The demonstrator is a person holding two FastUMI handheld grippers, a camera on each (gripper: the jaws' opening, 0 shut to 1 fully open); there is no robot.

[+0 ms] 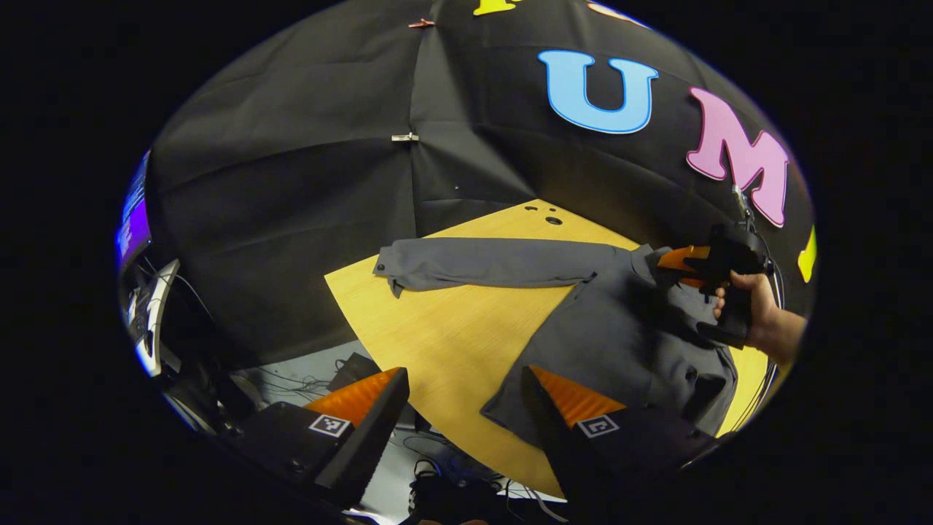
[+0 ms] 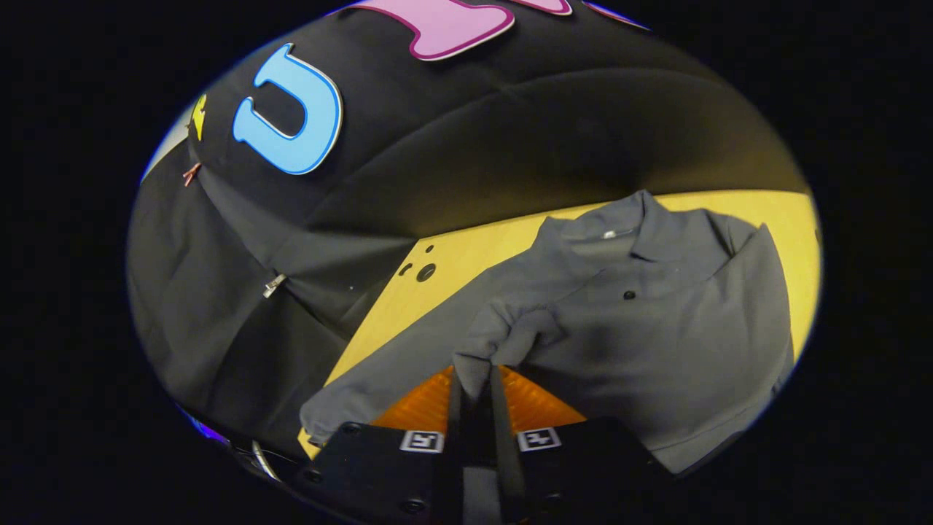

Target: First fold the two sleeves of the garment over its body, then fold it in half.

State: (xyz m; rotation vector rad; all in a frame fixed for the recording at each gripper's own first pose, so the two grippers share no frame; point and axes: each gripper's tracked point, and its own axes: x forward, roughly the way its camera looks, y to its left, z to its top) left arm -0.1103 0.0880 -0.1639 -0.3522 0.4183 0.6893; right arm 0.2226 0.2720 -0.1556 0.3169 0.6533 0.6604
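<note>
No readable text, brand or number appears on anything inspected. The shirt (image 2: pixel 641 328) carries a small pale tag (image 2: pixel 609 234) inside its collar, too small to make out. Each gripper bears two square black-and-white coded markers (image 1: pixel 328 425) at the base of its fingers, one per finger; these are patterns, not lettering. Left of the shirt, at the booth's edge, a lit screen (image 1: pixel 133 211) glows blue and purple, blurred beyond reading.

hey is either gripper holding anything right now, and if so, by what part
The right gripper pinches the grey shirt by a sleeve end, bunched between its jaws. The left gripper is open, holding nothing.
</note>
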